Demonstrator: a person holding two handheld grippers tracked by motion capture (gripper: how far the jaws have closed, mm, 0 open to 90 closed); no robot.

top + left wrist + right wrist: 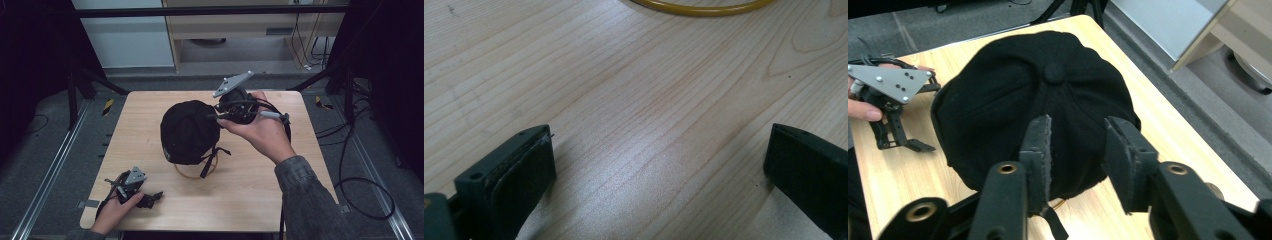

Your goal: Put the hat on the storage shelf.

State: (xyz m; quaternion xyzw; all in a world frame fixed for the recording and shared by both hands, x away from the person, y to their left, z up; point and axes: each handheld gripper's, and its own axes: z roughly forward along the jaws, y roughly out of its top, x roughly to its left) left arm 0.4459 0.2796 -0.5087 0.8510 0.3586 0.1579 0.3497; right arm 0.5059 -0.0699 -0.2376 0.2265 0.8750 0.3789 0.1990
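A black cap [189, 131] lies crown-up in the middle of the wooden table [150, 120], its strap [209, 161] trailing toward the front. Under its near edge lies a thin yellow ring [187, 175], whose arc also shows as the yellow ring [699, 9] in the left gripper view. My right gripper [218, 114] hovers at the cap's right side; its jaws stand open over the cap [998, 95], with nothing pinched between the right gripper [1075, 137] fingers. My left gripper [152, 199] rests low at the table's front left, open over bare wood.
The left gripper [903, 145] and its hand lie beyond the cap in the right gripper view. Black frame legs and floor rails flank the table. Cables [360, 185] loop on the floor at right. A pale cabinet [240, 30] stands behind the table.
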